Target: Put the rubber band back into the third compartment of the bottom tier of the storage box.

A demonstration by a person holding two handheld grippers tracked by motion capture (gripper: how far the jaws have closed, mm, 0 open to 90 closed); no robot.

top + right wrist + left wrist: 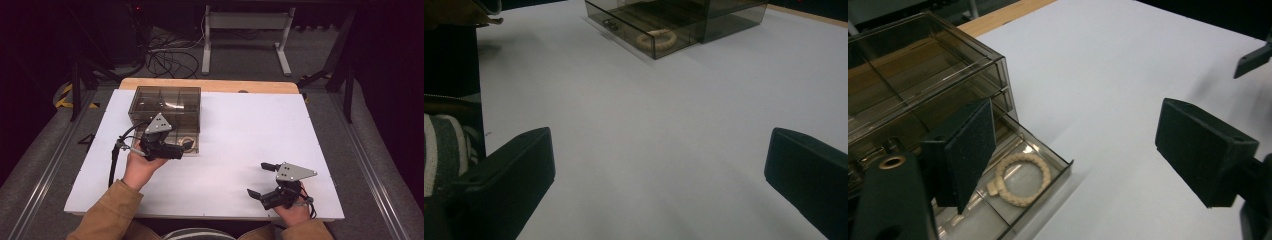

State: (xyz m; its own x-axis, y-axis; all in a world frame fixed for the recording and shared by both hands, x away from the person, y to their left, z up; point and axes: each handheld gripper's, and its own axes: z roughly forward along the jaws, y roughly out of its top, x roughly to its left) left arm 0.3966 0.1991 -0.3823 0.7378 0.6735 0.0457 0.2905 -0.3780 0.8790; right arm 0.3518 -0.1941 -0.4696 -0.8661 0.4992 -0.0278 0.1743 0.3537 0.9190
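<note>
Loads of bare white table right of the smoky clear drawer box, which sits far-left near the wooden far edge. Its bottom drawer is pulled out with a beige braided ring inside. Left claw hovers over that drawer, spread wide, holding nothing. Right claw sits near-right by the near edge, also wide open and empty.

The smoky clear plastic drawer box looks glossy; the cream ring, perhaps braided cord, rough; the white tabletop matt.
</note>
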